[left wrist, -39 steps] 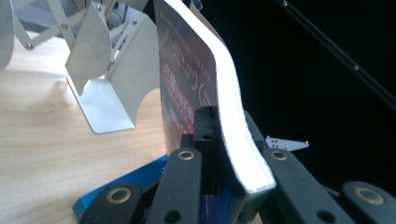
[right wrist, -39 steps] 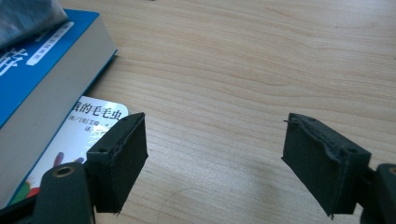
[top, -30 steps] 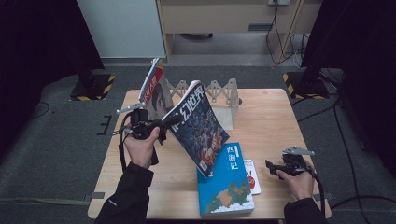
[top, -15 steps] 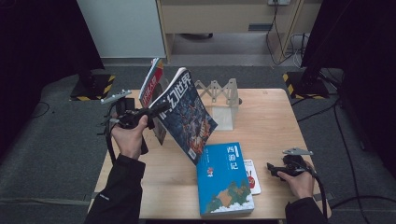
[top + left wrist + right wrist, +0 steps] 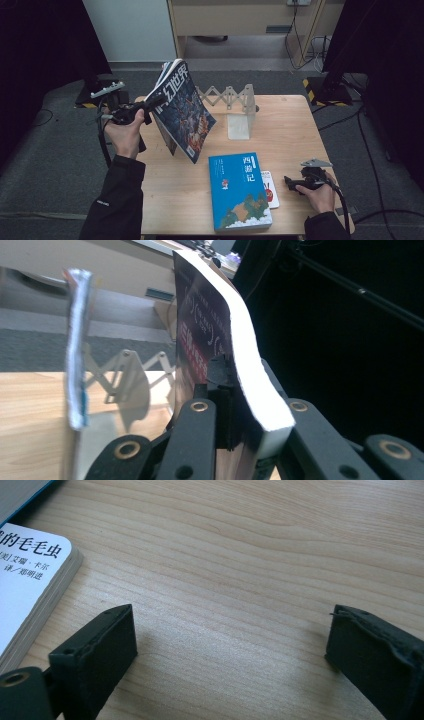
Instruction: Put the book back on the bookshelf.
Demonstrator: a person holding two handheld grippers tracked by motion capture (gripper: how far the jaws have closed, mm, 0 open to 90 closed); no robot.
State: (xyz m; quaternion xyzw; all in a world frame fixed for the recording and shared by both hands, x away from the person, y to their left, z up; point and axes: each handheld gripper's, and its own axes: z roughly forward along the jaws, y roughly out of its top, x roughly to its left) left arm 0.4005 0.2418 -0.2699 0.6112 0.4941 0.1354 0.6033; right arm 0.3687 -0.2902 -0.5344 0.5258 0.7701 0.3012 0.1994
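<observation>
Pinching the magazine [image 5: 182,110] in my left tongs [image 5: 150,103] above the bench [image 5: 295,130]; my right tongs [image 5: 230,640], just opening, stand spread with nothing between them.

Even, soft light falls on the table [image 5: 300,125] from above, while the floor and curtains around it sink into darkness. The rack [image 5: 235,100] casts a faint shadow on the table. The high view is slightly soft; in the left gripper view the magazine [image 5: 250,385] is blurred and glaring white.
</observation>
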